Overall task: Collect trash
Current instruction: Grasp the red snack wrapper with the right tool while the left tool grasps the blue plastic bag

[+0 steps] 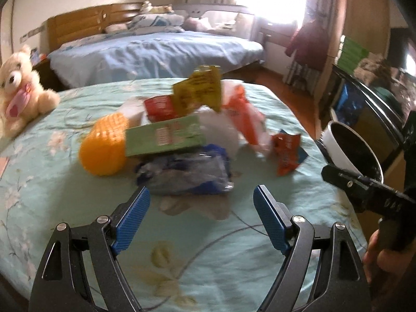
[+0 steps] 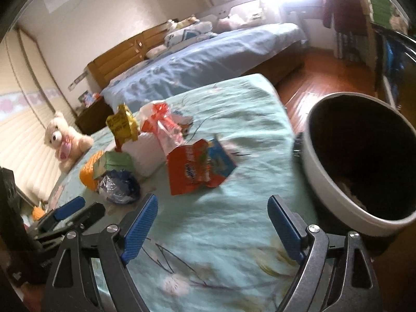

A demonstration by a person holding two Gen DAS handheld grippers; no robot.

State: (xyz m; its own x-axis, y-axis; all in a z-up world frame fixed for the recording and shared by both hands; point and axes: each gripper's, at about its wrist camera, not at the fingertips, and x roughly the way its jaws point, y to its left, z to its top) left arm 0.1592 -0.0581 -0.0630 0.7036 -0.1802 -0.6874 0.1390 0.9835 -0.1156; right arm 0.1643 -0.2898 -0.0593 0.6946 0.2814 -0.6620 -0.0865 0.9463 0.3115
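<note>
Trash lies in a loose heap in the middle of the bed with the mint floral cover (image 1: 65, 182), and I look at it over both of my grippers. Nearest to my left gripper (image 1: 201, 195) is a crumpled clear plastic bag with dark blue print (image 1: 184, 174), shiny and wrinkled. Behind it lies a flat green carton (image 1: 163, 136) with a red and white label, and it leans on an orange plastic piece with a grid pattern (image 1: 106, 145). Higher in the heap I see a yellow wrapper with black text (image 1: 200, 92) that stands up, a red packet (image 1: 160, 106), and an orange and white plastic bag (image 1: 241, 114), all a little blurred. A torn orange snack wrapper with a blue side (image 2: 200, 166) lies apart from the heap, toward the bin, open and creased.

My left gripper is spread wide with nothing between the blue pads. My right gripper (image 2: 212, 208) has its jaws opening, and they are also empty; it hangs over the bare cover, near the snack wrapper. The round white bin with a dark inside (image 2: 338, 200) stands just beside the bed edge at my right side. A cream teddy bear (image 1: 18, 88) with a pink bow sits on the far left of the cover.
</note>
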